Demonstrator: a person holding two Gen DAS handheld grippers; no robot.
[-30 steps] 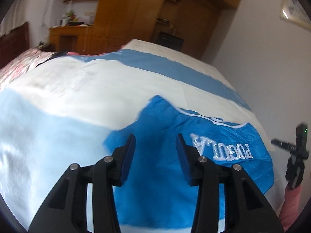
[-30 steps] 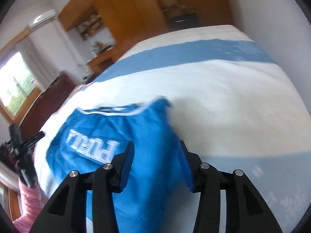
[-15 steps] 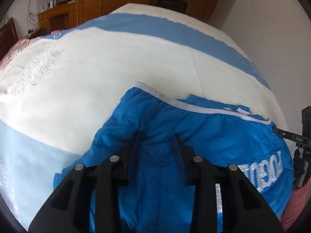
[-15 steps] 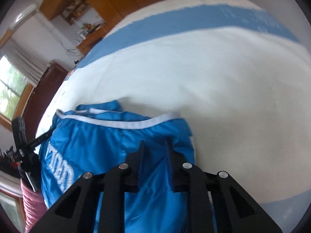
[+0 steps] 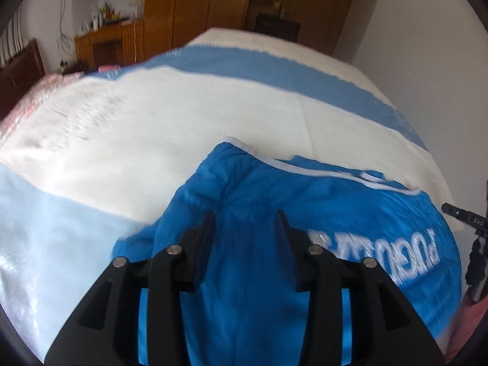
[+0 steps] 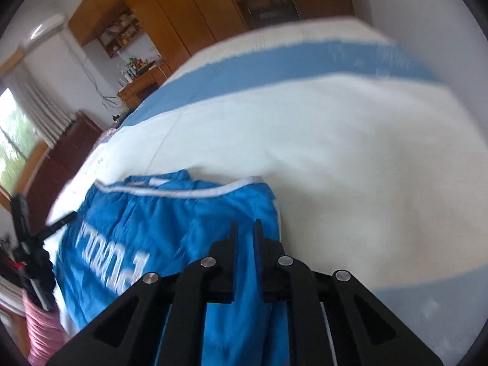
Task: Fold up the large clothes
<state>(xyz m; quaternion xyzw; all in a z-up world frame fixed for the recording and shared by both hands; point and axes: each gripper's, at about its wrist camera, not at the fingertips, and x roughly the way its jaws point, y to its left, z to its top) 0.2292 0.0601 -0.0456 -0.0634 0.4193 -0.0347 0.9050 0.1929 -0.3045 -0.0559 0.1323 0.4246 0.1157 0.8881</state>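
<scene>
A bright blue jacket [image 5: 305,201] with white piping and white lettering lies on the bed's near edge; it also shows in the right wrist view [image 6: 158,213]. My left gripper [image 5: 245,216] has its jaws apart with blue fabric bunched between them; the jaws stand wide. My right gripper [image 6: 245,228] is closed narrowly on a fold of the jacket near its right edge and holds the cloth. The right gripper's mount shows at the far right of the left wrist view [image 5: 469,222].
The bed [image 5: 183,116] is covered by a white and light blue striped blanket [image 6: 350,140]. A white wall [image 5: 427,30] runs along its right side. Wooden wardrobes [image 5: 198,9] and a desk [image 5: 106,42] stand behind. A pink sleeve [image 6: 39,329] is at lower left.
Both grippers came down onto the jacket. The right gripper shut on the fabric. The left gripper narrowed half a second ago and now stands wider, with fabric still between its jaws.
</scene>
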